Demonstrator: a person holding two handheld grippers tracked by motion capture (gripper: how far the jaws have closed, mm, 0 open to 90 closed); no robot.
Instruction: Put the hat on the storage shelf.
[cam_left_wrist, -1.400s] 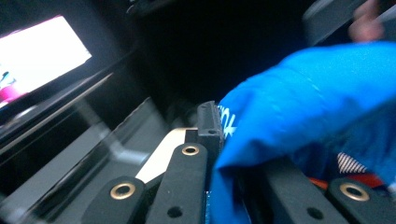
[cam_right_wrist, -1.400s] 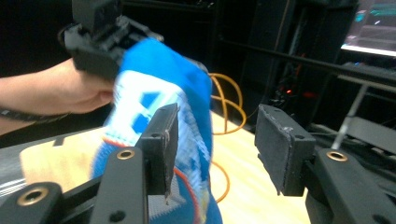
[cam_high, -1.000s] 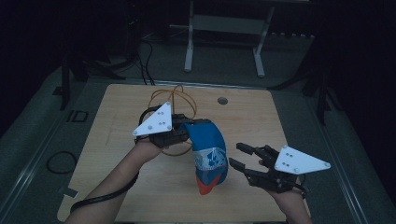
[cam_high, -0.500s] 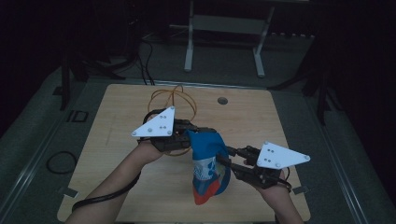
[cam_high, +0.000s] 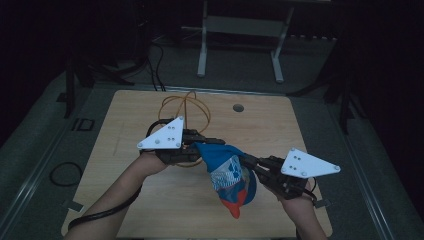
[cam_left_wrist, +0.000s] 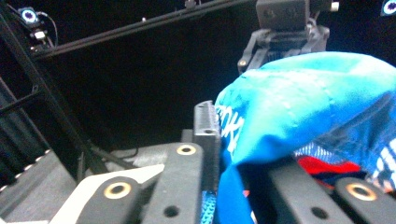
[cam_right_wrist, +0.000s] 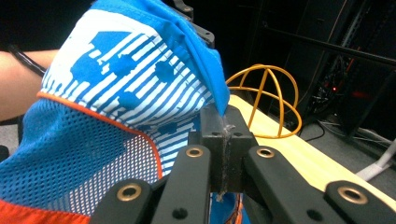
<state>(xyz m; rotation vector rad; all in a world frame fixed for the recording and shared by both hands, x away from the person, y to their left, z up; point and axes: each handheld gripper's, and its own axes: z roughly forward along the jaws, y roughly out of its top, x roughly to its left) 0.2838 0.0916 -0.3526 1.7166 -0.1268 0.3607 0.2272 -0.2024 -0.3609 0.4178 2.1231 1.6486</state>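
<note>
Blue cap (cam_high: 226, 172) hangs above the table (cam_high: 150, 210), clamped between both grippers. Left gripper (cam_high: 200, 145) grips its edge; right gripper (cam_high: 248, 161), jaws just closed, pinches the opposite edge. Pickup done, placement remains.

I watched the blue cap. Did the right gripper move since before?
Yes. The right gripper came in leftward across the table to the cap; its jaws have just been closing and now pinch the cap's edge.

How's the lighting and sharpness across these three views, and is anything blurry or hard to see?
High view: dim, surroundings nearly black, though the pale wooden table and blue, white and orange mesh cap read clearly. Left gripper view: black background, the cap's blue fabric bright but soft. Right gripper view: well lit, stripes and mesh crisp, yellow wire dome frame slightly soft.
</note>
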